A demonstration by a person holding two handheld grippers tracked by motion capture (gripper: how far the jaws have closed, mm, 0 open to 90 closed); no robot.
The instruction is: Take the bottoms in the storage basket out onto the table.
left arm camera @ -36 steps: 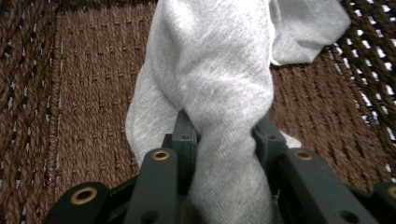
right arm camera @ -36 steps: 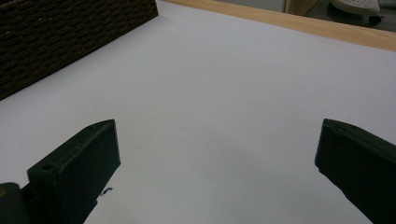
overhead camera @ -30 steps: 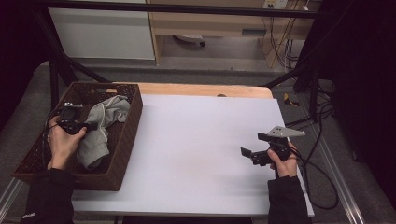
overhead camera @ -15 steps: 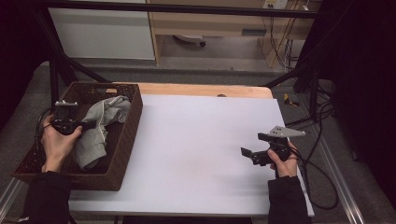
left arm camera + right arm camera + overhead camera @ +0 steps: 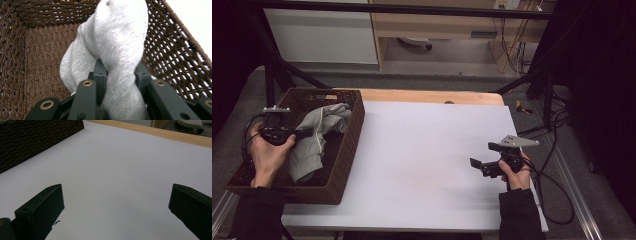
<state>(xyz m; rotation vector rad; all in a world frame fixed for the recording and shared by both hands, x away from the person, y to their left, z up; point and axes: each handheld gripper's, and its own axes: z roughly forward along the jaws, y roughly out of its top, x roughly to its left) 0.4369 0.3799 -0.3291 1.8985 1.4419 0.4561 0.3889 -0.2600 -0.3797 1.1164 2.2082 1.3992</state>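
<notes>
Grey garment [image 5: 314, 137]: soft knit, bunched, lying inside the brown wicker basket [image 5: 347, 150] at the table's left edge, one fold draped toward the basket's right wall. Left gripper [image 5: 304, 133]: clamped on a thick twist of the fabric, cloth filling the space between its jaws in the left gripper view [image 5: 117, 57]. Right gripper [image 5: 476, 165]: spread wide, holding nothing, low over the bare white table top [image 5: 427, 150], well apart from the basket. My handling note: lift straight up until the hanging cloth clears the weave, which I judge could snag it, then carry it across to the open table.
</notes>
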